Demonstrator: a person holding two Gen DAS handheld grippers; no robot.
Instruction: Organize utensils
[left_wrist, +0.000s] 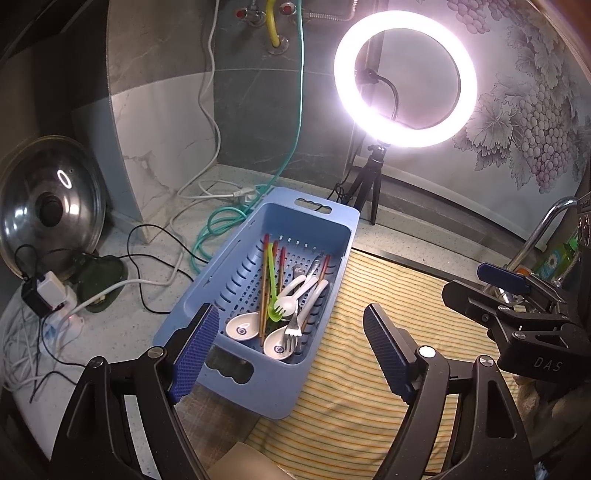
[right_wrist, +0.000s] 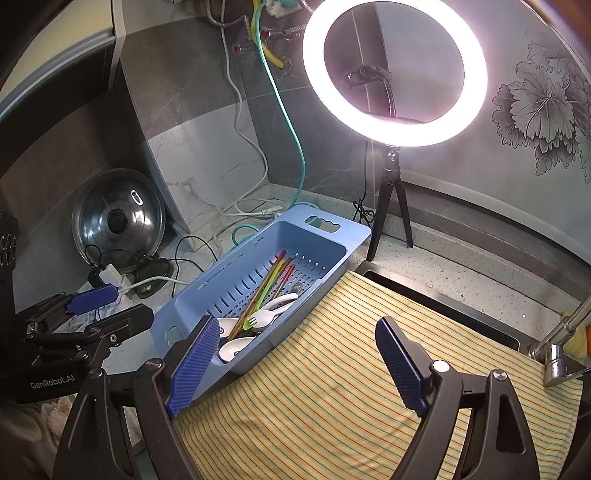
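Note:
A blue slotted basket (left_wrist: 221, 280) (right_wrist: 236, 273) lies on the counter, partly over a yellow striped cloth (left_wrist: 369, 332) (right_wrist: 332, 369). It holds white ceramic spoons (left_wrist: 242, 326), a metal fork (left_wrist: 293, 326), a white plastic spork (left_wrist: 291, 301) (right_wrist: 262, 316), a green plastic spork (left_wrist: 272, 280), and red-tipped chopsticks (left_wrist: 264, 280) (right_wrist: 275, 275). My left gripper (left_wrist: 291, 350) is open and empty, just in front of the basket's near end. My right gripper (right_wrist: 295, 362) is open and empty over the cloth, right of the basket. Each gripper shows in the other's view (left_wrist: 491, 286) (right_wrist: 96, 306).
A lit ring light on a tripod (left_wrist: 404, 79) (right_wrist: 395, 70) stands behind the basket. A pot lid (left_wrist: 50, 206) (right_wrist: 118, 221) leans on the wall at left, beside a power strip and cables (left_wrist: 55, 295). A faucet (right_wrist: 561, 332) and sink edge lie at right.

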